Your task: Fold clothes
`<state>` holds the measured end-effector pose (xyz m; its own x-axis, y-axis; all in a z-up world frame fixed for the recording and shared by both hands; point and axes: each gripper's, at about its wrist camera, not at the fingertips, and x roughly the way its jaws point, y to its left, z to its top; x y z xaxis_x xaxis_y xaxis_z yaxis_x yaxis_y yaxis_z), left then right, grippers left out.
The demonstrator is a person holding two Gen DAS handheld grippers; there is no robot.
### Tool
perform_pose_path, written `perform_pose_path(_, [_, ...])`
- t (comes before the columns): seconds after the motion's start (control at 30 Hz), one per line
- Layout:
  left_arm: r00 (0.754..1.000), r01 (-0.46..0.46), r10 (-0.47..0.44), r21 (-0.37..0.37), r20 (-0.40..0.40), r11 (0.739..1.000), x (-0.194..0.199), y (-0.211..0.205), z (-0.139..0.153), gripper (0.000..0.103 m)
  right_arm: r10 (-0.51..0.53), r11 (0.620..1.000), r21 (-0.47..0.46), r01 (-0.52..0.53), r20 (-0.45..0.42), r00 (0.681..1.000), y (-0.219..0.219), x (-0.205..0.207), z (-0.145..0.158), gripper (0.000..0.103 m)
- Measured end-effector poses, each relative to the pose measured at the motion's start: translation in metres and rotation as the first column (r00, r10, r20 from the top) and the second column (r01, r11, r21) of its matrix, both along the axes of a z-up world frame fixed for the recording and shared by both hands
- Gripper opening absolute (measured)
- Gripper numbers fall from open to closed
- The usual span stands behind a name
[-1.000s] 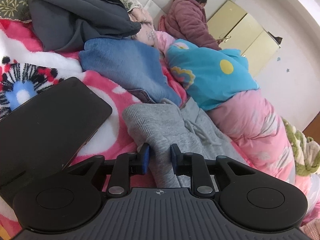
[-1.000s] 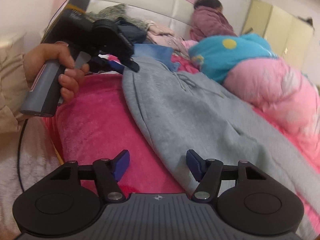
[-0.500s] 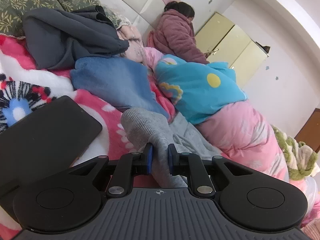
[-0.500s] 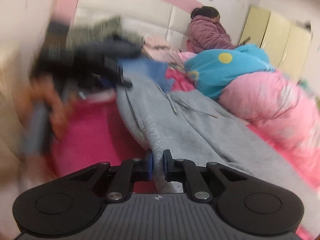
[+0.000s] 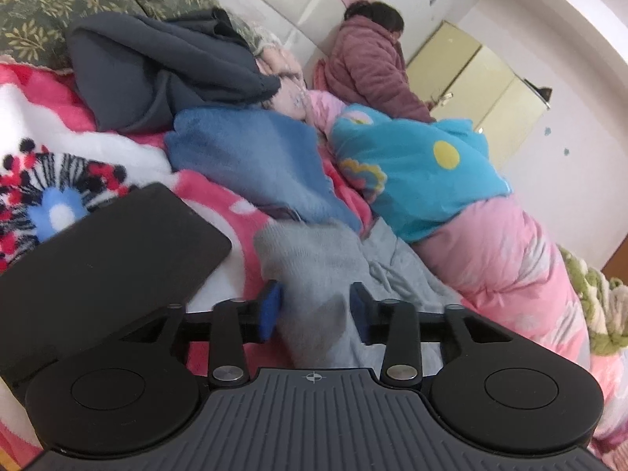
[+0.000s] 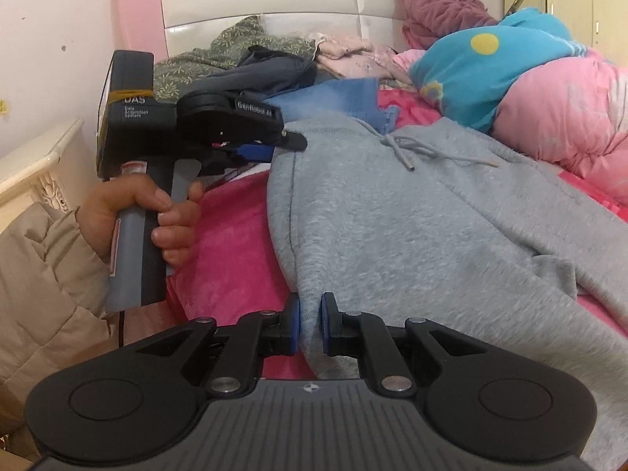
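Observation:
Grey sweatpants point(image 6: 412, 216) with a drawstring lie spread on the pink bed blanket point(image 6: 235, 243). My right gripper point(image 6: 310, 324) is shut on their near left edge, pinching a fold of grey cloth. At the far waistband corner a hand point(image 6: 157, 216) holds my left gripper point(image 6: 274, 145). In the left wrist view that gripper point(image 5: 315, 311) stands open, its blue pads point(image 5: 271, 310) on either side of the bunched waistband of the sweatpants point(image 5: 314, 259), not squeezing it.
A blue folded garment point(image 5: 251, 161) and a dark grey one point(image 5: 157, 70) lie behind the waistband. A teal and pink quilt point(image 5: 451, 196) runs along the right. A person in a maroon coat point(image 5: 373, 62) sits by the headboard. A nightstand point(image 6: 35, 165) stands at the left.
My left gripper, shut on the waistband half a second ago, has opened and let the cloth drop. My right gripper closed on the near edge and stays shut.

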<state>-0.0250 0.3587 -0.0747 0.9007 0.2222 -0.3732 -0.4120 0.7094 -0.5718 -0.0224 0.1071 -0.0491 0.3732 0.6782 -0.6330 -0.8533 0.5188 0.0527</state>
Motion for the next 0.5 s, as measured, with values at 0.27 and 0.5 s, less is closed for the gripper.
perform_pose_path(0.27, [0.998, -0.043, 0.039, 0.088, 0.042, 0.995, -0.01, -0.007, 0.01, 0.014, -0.01, 1.0, 0.026, 0.01, 0.007, 1.0, -0.005, -0.001, 0.007, 0.01])
perform_pose_path(0.5, [0.996, -0.086, 0.084, 0.155, 0.02, 0.984, -0.006, -0.011, 0.011, 0.014, -0.036, 0.999, 0.008, 0.037, -0.058, 0.998, 0.002, 0.004, -0.017, 0.016])
